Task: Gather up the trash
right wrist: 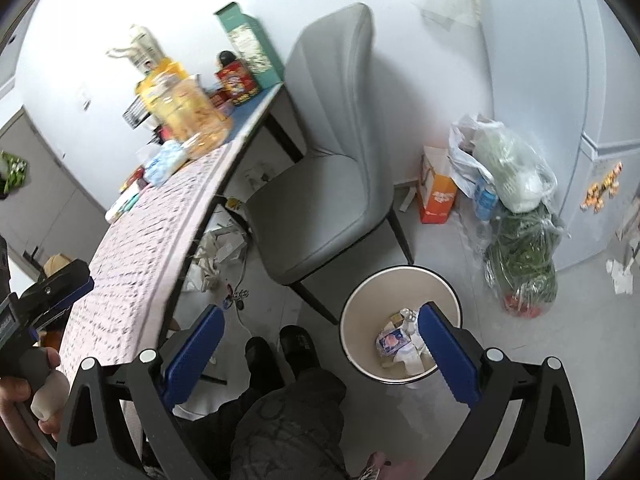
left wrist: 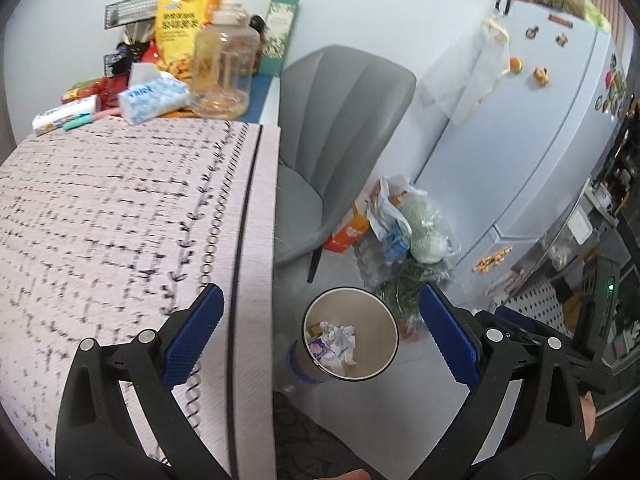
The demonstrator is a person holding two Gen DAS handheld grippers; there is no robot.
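A round beige trash bin (left wrist: 374, 320) (right wrist: 362, 316) stands on the floor beside the table. Crumpled white paper (left wrist: 342, 340) and a small pink-and-blue wrapper (right wrist: 394, 340) lie inside it. My left gripper (left wrist: 320, 312) hangs open above the table's right edge and the bin, nothing between its blue pads. My right gripper (right wrist: 322, 332) is open wide over the floor and the bin's left side, and holds nothing. In the right wrist view the left gripper (right wrist: 52, 292) shows at the far left, in a person's hand (right wrist: 24, 400).
The table (left wrist: 120, 220) wears a patterned pink cloth; a clear jar (left wrist: 226, 60), yellow snack bag (left wrist: 180, 28), tissue pack (left wrist: 154, 98) and boxes crowd its far end. A grey chair (right wrist: 320, 200), plastic bags (right wrist: 516, 200), orange carton (right wrist: 438, 196) and fridge (left wrist: 540, 120) ring the bin. The person's shoes (right wrist: 280, 352) are by it.
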